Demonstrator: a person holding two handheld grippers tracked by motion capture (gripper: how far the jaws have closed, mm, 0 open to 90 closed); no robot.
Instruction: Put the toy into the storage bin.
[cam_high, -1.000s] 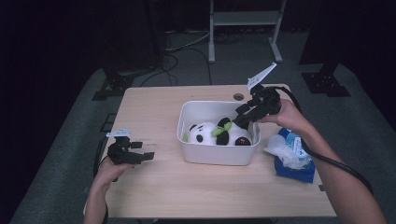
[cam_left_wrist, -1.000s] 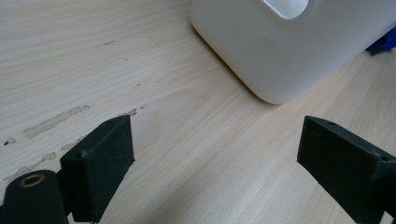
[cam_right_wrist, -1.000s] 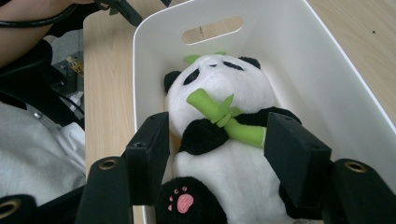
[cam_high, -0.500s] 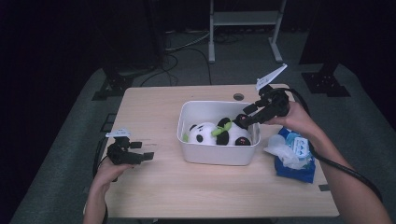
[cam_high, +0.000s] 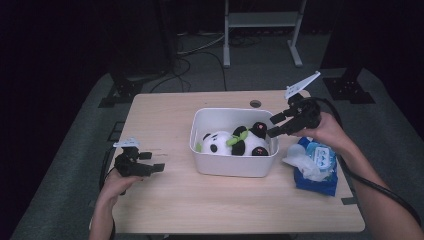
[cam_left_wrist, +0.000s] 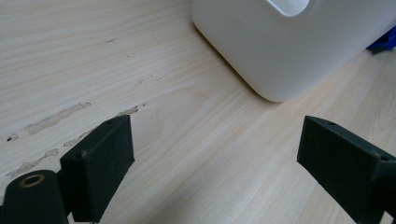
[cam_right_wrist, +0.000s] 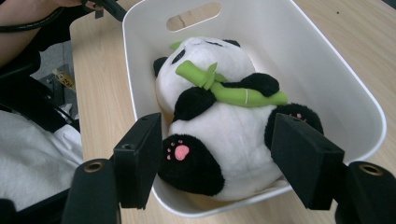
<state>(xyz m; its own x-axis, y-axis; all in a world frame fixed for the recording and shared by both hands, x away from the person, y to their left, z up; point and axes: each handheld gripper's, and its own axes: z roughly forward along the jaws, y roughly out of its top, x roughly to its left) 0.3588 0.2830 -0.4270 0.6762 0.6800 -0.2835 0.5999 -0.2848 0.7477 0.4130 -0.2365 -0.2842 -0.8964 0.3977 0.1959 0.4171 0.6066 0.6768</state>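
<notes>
Plush panda (cam_right_wrist: 219, 126) — soft, light, squashy; lies in white bin (cam_right_wrist: 327, 79). Best pinch: belly or leg. Right claw (cam_right_wrist: 224, 163) spread, jaws just widened, empty; left claw (cam_left_wrist: 215, 172) spread, empty.

The table (cam_high: 165, 210) is evenly lit against dark surroundings, shadows are soft, and the high view is slightly blurry.

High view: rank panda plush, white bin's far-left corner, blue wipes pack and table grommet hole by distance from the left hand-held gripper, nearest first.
From the left hand-held gripper, at the table's left edge:
1. White bin's far-left corner, mid-table.
2. Panda plush, inside the bin.
3. Table grommet hole, far edge, past the bin.
4. Blue wipes pack, right of the bin.
</notes>
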